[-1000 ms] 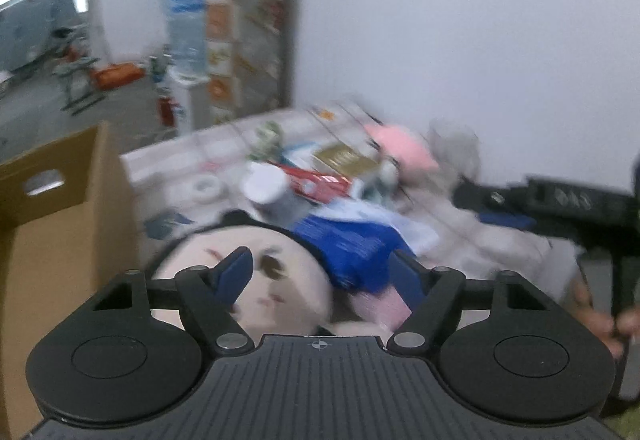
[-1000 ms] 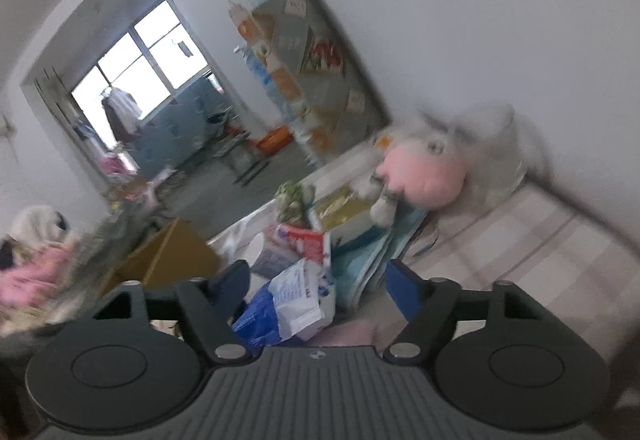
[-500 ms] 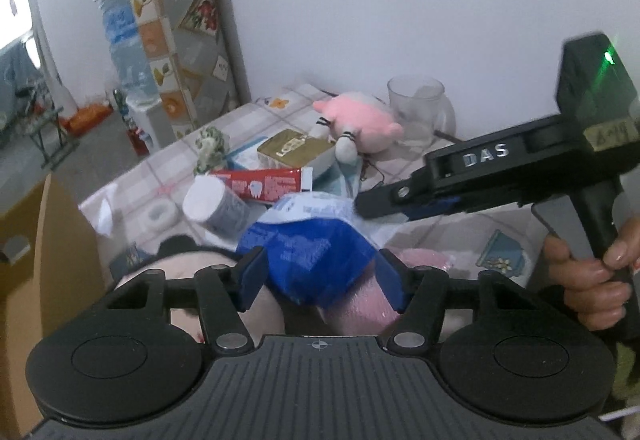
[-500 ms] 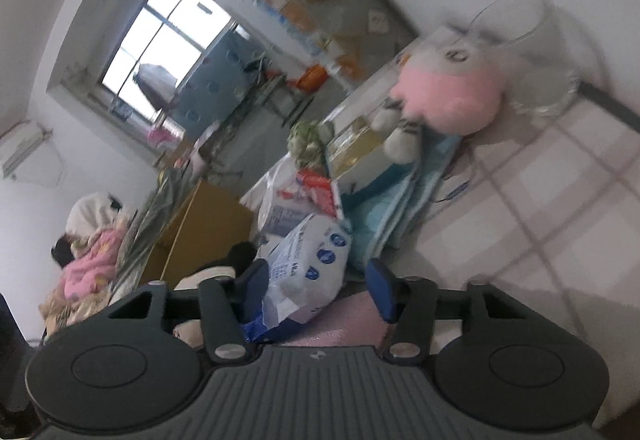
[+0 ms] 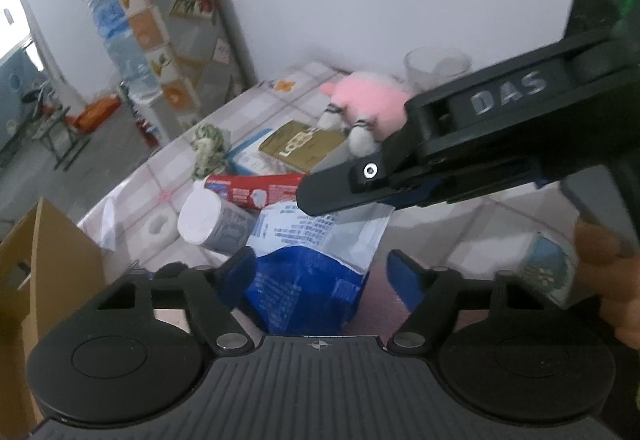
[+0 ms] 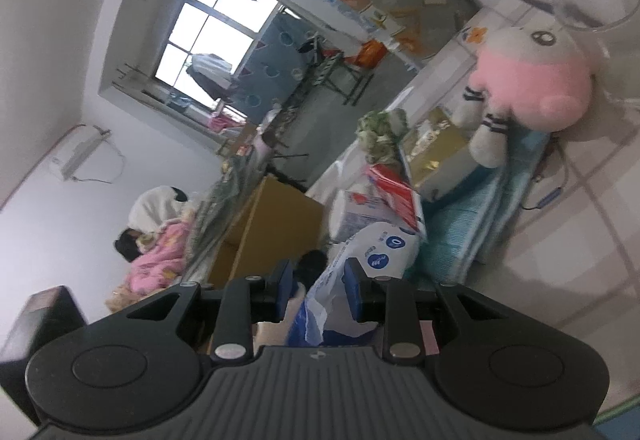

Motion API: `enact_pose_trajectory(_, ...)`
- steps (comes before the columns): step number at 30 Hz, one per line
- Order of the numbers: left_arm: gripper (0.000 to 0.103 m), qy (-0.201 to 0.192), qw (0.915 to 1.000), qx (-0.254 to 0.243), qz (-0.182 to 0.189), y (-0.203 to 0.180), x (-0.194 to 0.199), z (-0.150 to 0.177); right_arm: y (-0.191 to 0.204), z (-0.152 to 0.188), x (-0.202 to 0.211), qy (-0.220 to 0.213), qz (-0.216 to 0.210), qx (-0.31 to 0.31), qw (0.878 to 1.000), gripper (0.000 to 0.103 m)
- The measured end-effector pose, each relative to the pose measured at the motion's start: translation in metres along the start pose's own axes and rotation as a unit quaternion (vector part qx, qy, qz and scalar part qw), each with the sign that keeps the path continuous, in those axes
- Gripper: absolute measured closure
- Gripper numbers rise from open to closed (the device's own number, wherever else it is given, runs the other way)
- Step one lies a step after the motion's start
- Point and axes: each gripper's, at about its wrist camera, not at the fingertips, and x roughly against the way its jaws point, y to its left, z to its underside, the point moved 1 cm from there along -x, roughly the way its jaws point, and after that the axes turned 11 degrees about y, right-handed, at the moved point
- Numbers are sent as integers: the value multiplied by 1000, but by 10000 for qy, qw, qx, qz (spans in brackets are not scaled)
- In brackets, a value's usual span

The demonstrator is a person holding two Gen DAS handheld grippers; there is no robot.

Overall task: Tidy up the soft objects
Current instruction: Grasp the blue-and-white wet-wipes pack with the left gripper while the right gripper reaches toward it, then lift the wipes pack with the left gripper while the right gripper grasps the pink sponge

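Already the right gripper (image 6: 317, 290) pinches the white top of the blue-and-white soft pack (image 5: 308, 268), jaws nearly closed. That pack stands upright between the left gripper (image 5: 320, 272)'s wide-open, empty jaws, near the cardboard box (image 5: 36, 264) at left.

Bare checked tabletop (image 6: 580, 240) right, boxes, tissue roll (image 5: 200, 215), pink plush (image 6: 532, 87) crowding left
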Motion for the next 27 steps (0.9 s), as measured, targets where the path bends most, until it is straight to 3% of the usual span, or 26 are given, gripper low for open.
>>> enact_pose_trajectory(3,45,99,9997,56,-197,-1,-7,-4,0,-6,-1,8,-171,-3,9999,78)
enact_pose_trajectory(7,70,28,9994,280,-213,2,-2,-9,-3,-7,0,-150,-220,8,9996,79)
enact_pose_trajectory(10,75,-70,9983,528,-240,10,7,-15,-8,-2,14,-424,-400,-75,9983,78)
enact_pose_trajectory(14,76,-238,9919,1235,201,40,25,-18,-10,1,37,-855,-333,-59,9958,78)
enact_pose_trajectory(16,76,-436,9848,1611,489,53,43,-14,-9,6,47,-996,-316,-61,9945,78)
enact_pose_trajectory(21,76,-715,9551,2515,1396,92,81,15,3,18,55,-1022,-314,-9,9943,77)
enact_pose_trajectory(27,76,-848,9225,3311,1793,117,88,67,30,35,38,-649,-392,191,9969,76)
